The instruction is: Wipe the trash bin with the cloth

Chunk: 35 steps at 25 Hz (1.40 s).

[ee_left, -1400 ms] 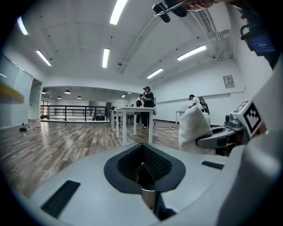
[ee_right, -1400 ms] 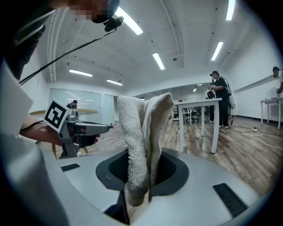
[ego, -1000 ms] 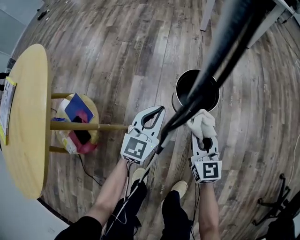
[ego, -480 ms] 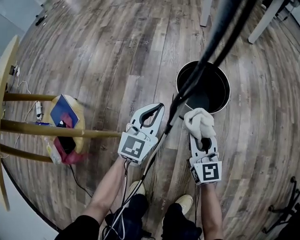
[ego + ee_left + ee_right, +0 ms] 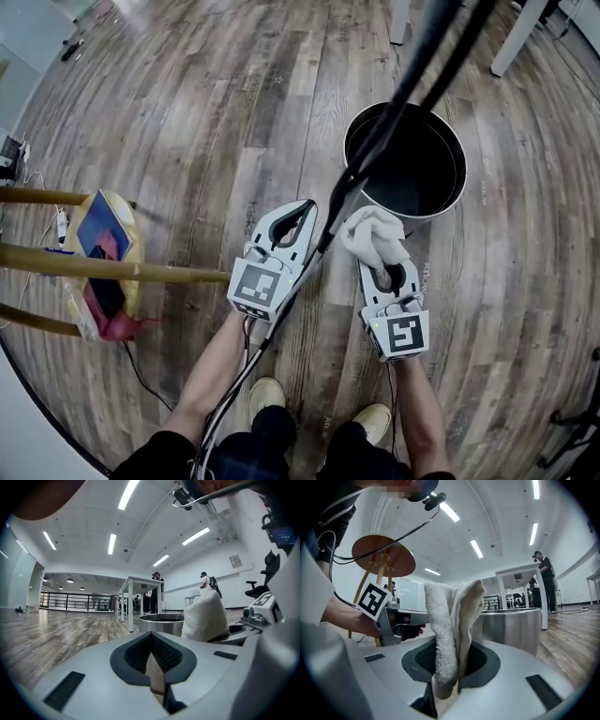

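Right gripper (image 5: pixel 380 255) is clamped on the cloth (image 5: pixel 373 234). Left gripper (image 5: pixel 302 214) has its jaws together with nothing in them, and sits beside the right one. The trash bin (image 5: pixel 462 169) is on the floor just ahead of the cloth, not touched yet. Main risk: only a low fold is pinched and the bulk is bunched above the jaws, so drag on the bin wall could pull it free. I can't tell how deep the pinch goes. Second risk: nothing braces the bin, so a sideways wipe could slide or tip it on the floor (image 5: pixel 216 112). Third risk: the black cable (image 5: pixel 394 127) hangs between my grippers and across the bin mouth, so it may snag. The cloth is white terry, nubby and soft. The bin is a round cylinder with a brushed-metal wall and dark inside. The floor is smooth wood-look planks.
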{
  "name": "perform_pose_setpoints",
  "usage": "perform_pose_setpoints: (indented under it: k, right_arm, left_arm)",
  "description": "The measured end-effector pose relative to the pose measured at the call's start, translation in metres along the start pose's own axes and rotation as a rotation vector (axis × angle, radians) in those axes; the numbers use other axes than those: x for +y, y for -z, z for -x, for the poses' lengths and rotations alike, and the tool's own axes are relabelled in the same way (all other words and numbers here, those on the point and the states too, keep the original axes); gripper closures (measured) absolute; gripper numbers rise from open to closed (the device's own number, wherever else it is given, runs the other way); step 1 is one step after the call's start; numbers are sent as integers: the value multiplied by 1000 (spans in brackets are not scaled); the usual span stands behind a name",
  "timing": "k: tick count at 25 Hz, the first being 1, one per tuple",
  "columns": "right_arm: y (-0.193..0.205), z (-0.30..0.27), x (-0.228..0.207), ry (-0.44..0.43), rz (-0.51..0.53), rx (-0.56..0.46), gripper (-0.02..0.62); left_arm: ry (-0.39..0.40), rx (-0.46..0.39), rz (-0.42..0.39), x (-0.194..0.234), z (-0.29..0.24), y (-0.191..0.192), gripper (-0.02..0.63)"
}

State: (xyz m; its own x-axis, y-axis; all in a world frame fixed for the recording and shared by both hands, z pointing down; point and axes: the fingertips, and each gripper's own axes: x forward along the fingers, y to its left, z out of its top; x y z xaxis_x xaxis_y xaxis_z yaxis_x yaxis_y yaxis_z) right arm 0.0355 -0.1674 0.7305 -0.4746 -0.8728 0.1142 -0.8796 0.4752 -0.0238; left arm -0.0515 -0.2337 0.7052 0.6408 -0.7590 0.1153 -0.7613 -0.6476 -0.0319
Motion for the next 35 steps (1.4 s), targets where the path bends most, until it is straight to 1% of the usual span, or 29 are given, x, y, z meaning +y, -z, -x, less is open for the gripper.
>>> perform_pose_setpoints:
  k: [5,10,15,20,25,32,35]
  right_arm:
    - [10,-14,-9,20,14,5,500]
    - [14,-4,-27,65,-4,14,500]
    - [18,16,-60,145,-28,16,500]
    - [24,36,-84,199,-24,25,500]
    - [25,53,-112,266,-50,16,500]
    - [30,78,-158,378,-77,13,500]
    - [33,85,-169,407,-86,12,500]
  left_arm:
    - [-19,6,-3,6,1,9,611]
    - [-35,0,4,6,3,10,611]
    - [-24,4,-3,-5,0,13,611]
    - [-9,2,15,-16,-7,17,611]
    - [11,5,18,-28,-16,18,611]
    - [17,4,24,-34,-22,17,611]
    - [15,2,19,-33,-23,16,611]
